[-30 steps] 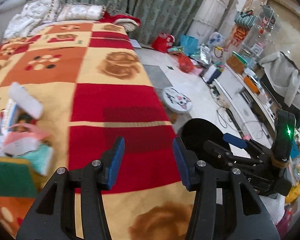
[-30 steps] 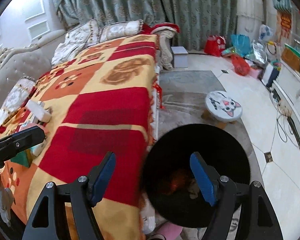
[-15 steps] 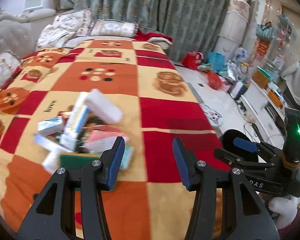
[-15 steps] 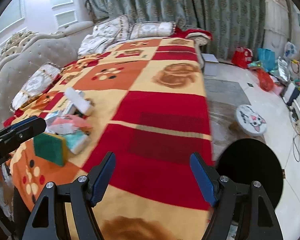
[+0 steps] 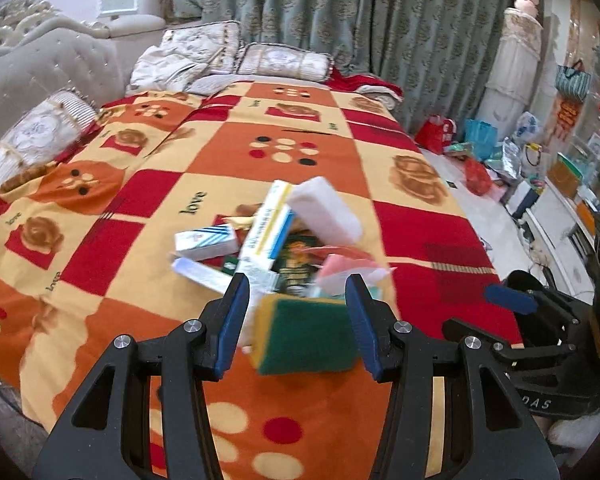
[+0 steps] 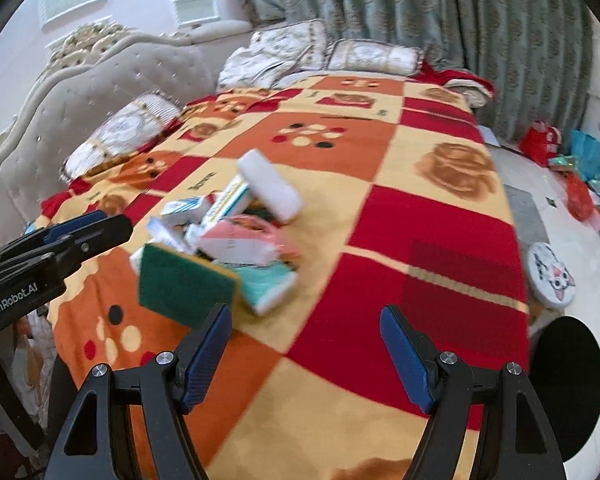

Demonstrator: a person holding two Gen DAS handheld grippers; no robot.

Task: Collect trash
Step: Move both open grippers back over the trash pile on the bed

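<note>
Pretty clearly someone's bedroom: big bed [image 5: 400, 216] with a checkered blanket, pillows [image 6: 374, 58], tufted headboard [image 6: 100, 92], heavy curtains [image 5: 380, 20] behind.

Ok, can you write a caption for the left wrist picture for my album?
Open left gripper hovers above a green scouring sponge at the near edge of a trash pile on a checked bedspread.
</note>
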